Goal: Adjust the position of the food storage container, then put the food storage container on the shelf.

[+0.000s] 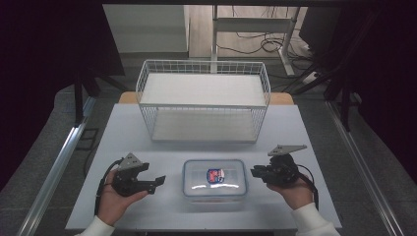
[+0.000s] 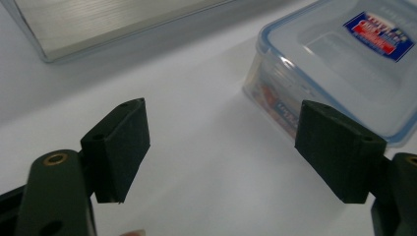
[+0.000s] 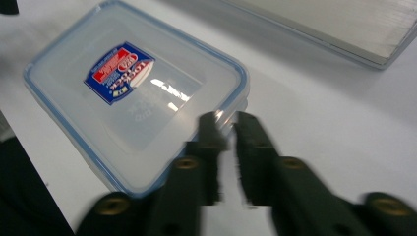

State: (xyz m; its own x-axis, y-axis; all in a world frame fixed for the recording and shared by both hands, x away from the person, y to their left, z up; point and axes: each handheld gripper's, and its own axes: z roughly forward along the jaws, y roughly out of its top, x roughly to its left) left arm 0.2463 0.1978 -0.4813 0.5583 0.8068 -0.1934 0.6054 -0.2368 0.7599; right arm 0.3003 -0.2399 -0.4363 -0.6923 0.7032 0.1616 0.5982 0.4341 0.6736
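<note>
Both hands sit at the near edge of the tabletop (image 1: 128, 123), flanking a lidded plastic box (image 1: 215, 178) lying long side left-to-right. Left gripper (image 2: 221, 147) has jaws spread wide, box just off to its right. Right gripper (image 3: 227, 142) looks nearly pinched together, closer to the box.

Bright overhead light washes the pale grey tabletop (image 1: 128, 128) nearly white, while the surroundings in the high view sink into darkness. Glare streaks the clear plastic box's blue-rimmed lid (image 3: 133, 93). The right black claw (image 3: 226, 123) is motion-blurred and smeared.
</note>
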